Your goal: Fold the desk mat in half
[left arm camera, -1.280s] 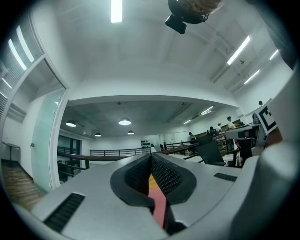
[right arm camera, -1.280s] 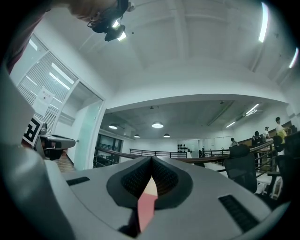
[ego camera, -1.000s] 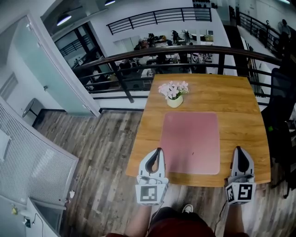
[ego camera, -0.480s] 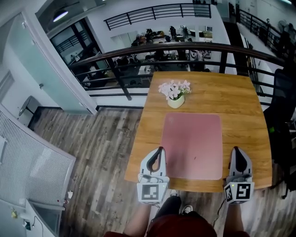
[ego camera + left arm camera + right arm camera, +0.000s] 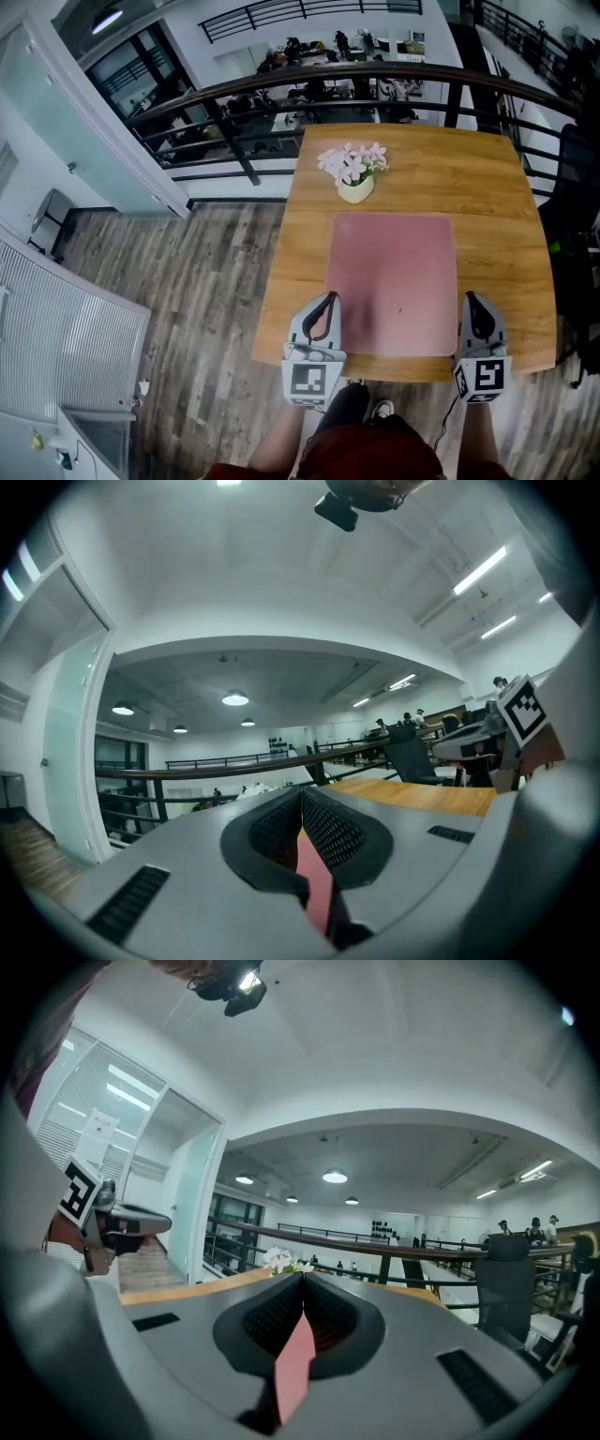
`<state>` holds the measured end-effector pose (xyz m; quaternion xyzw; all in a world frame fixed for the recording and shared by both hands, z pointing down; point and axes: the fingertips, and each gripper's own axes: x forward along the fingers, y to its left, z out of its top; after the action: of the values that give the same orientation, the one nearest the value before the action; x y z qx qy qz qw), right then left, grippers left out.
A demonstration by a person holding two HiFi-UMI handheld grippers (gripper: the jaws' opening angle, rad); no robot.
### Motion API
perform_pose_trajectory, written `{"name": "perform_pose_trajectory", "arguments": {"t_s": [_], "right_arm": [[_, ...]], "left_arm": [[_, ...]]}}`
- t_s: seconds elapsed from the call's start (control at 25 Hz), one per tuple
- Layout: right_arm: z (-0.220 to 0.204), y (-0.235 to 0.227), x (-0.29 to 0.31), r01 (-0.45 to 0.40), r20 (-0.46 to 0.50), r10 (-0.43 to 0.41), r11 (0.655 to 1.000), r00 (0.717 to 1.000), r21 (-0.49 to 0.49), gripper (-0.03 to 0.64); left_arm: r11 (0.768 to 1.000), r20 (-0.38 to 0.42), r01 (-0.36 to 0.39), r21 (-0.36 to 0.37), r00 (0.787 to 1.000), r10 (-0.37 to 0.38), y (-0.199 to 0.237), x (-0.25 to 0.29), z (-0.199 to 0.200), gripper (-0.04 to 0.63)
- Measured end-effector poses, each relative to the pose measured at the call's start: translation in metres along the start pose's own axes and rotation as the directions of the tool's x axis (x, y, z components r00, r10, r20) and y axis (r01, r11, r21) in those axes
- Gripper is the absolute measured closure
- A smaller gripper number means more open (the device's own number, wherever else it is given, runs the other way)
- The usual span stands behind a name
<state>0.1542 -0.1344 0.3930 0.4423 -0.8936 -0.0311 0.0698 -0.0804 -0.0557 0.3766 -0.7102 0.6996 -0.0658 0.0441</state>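
The pink desk mat (image 5: pixel 394 281) lies flat on the wooden table (image 5: pixel 497 187). In the head view my left gripper (image 5: pixel 325 298) hovers just outside the mat's near left corner and my right gripper (image 5: pixel 469 298) just outside its near right corner. Both point away from me with their jaws shut and hold nothing. In the left gripper view the left gripper (image 5: pixel 302 794) shows only a pink sliver of mat in the slit below its tips. The right gripper (image 5: pixel 303 1279) shows the same in the right gripper view.
A pot of pale pink flowers (image 5: pixel 354 173) stands on the table beyond the mat's far edge. A dark railing (image 5: pixel 375 80) runs behind the table, and a black chair (image 5: pixel 577 187) stands at its right. Wood floor lies to the left.
Both grippers have sunk and moved forward, so they now flank the mat's near corners. The head view has shifted with them. The mat has not moved.
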Motion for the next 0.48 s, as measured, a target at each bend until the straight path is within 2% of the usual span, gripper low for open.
{"name": "perform_pose_trajectory", "arguments": {"t_s": [0.08,0.24,0.36,0.48], "right_arm": [[-0.019,0.005,0.005,-0.035,-0.055,0.034,0.999,0.998,-0.022,0.607],[-0.059,0.018,0.011,-0.112,-0.168,0.102,0.992,0.980,-0.053,0.591],[-0.085,0.031,0.009,-0.192,-0.242,0.171,0.979,0.955,-0.067,0.573],[-0.113,0.049,0.007,-0.306,-0.321,0.259,0.946,0.911,-0.105,0.546]], "left_arm": [[0.999,-0.076,0.042,0.031,0.996,-0.039,-0.004,0.004,-0.024,0.574],[0.990,-0.219,0.117,0.074,0.971,-0.099,-0.009,0.006,-0.072,0.572],[0.980,-0.309,0.179,0.082,0.940,-0.146,-0.013,0.001,-0.101,0.527],[0.966,-0.388,0.243,0.090,0.902,-0.190,-0.014,-0.005,-0.128,0.500]]}}
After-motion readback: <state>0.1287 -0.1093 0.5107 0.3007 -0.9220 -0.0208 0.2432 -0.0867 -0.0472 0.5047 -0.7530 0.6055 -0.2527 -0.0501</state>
